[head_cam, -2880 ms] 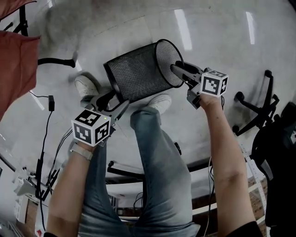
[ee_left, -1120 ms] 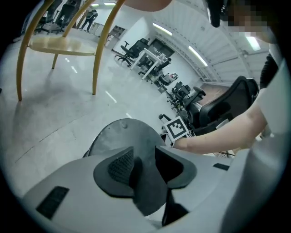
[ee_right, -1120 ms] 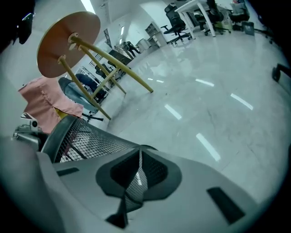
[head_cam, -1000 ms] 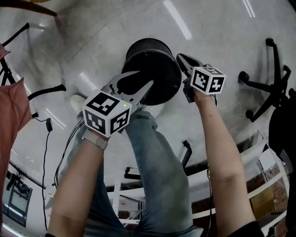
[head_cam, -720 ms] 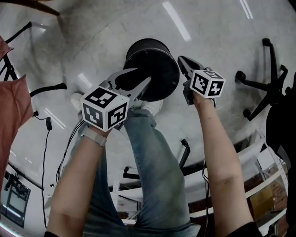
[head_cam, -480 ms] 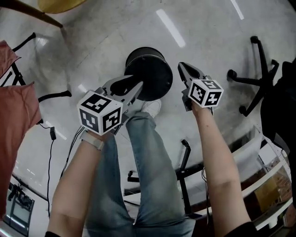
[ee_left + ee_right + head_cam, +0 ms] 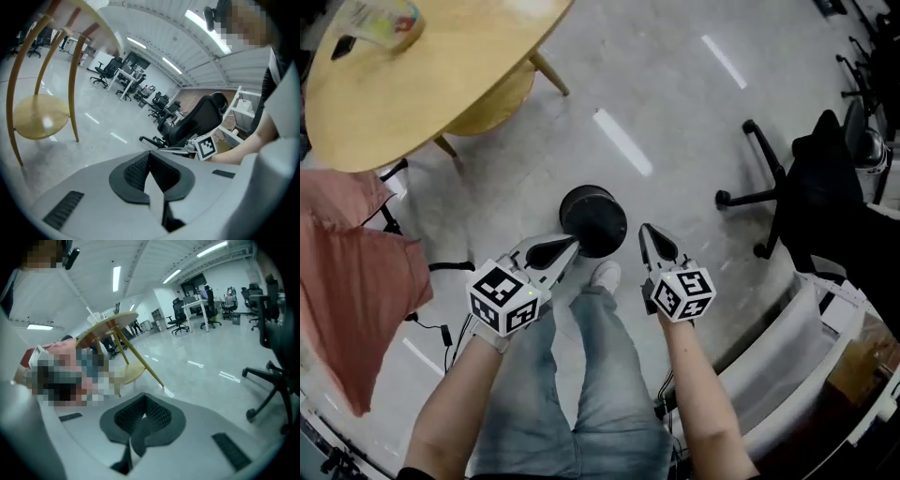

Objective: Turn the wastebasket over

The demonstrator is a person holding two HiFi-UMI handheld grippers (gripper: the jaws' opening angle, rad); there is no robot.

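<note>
The black mesh wastebasket (image 7: pixel 593 220) stands on the grey floor with its closed bottom up, seen from above in the head view. My left gripper (image 7: pixel 571 244) hangs above its near left side, its jaws closing fully together with nothing between them. My right gripper (image 7: pixel 644 229) is just right of the basket, shut and empty. Neither touches the basket. In the left gripper view the left gripper (image 7: pixel 149 155) shows its pads meeting, with the right gripper's marker cube (image 7: pixel 206 146) beyond. The right gripper (image 7: pixel 144 398) likewise shows closed pads in its own view; the basket is in neither.
A round wooden table (image 7: pixel 412 66) with a lower shelf stands at the far left. A black office chair (image 7: pixel 806 187) is at the right, a red cloth (image 7: pixel 347 272) at the left. My jeans leg and white shoe (image 7: pixel 605 274) are just before the basket.
Both grippers have risen away from the upturned basket, which now looks smaller and farther below. The left jaws, open around the basket's edge before, have come together.
</note>
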